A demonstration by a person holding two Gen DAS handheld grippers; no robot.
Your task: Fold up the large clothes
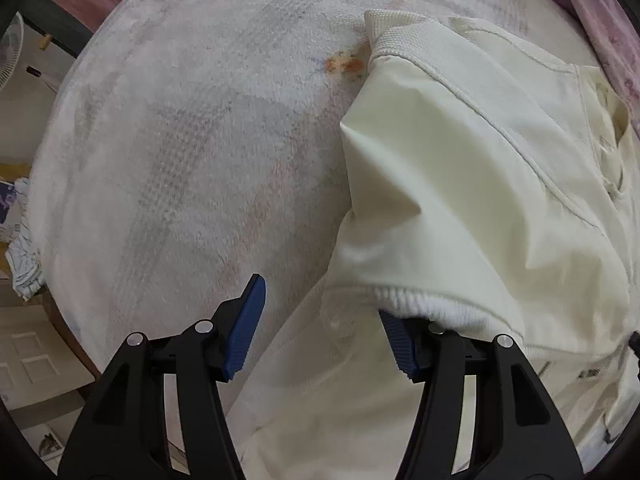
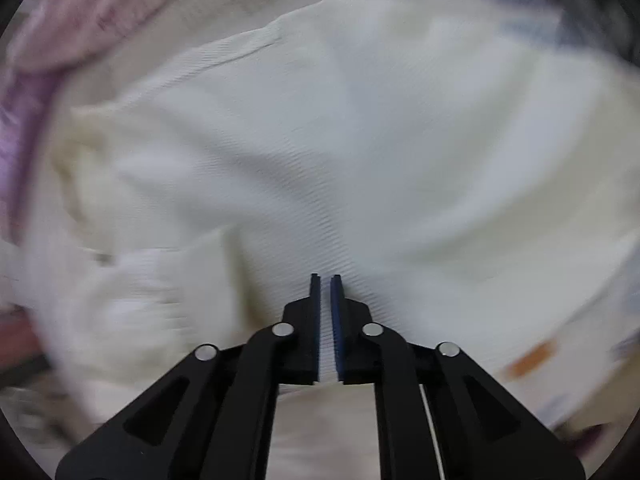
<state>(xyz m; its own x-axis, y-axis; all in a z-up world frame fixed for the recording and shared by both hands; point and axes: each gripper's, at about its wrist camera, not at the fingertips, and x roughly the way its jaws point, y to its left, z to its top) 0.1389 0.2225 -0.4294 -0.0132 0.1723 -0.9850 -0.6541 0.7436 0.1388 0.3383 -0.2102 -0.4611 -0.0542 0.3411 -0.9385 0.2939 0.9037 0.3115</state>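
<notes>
Blue ribbed pads (image 2: 335,312) on the right gripper (image 2: 325,280) sat nearly together, w/ a thin strip of white ribbed knit between them, so it was clenched on the cream jacket (image 2: 320,140). That view was smeared by motion blur, but the cloth filled almost all of it, spreading up and out from the tips. A pink-purple quilt (image 2: 60,32) edged the upper left corner.

On the left gripper (image 1: 320,320), the jaws stood apart, not pressing on anything. Its left pad hung over bare bedding; its right pad (image 1: 396,340) sat just under, maybe touching, a white ribbed cuff (image 1: 420,304). Cannot tell if the cuff edge lay inside the gap or only beside it.

Outward from there, the jacket (image 1: 500,180) lay to the right of the left gripper, on a pale pinkish-grey blanket (image 1: 180,140). A sleeve ran from the cuff near the tips up and away toward a ribbed collar or hem band (image 1: 392,36) at top, so the long axis went roughly away from the camera, leaning right. An orange mark (image 1: 344,64) showed on the blanket beside that band. A fan (image 1: 10,56) stood past the bed edge, far left.

Judgement: the left gripper was nearest the cuff, so a small shift right before closing seems needed to catch it.
</notes>
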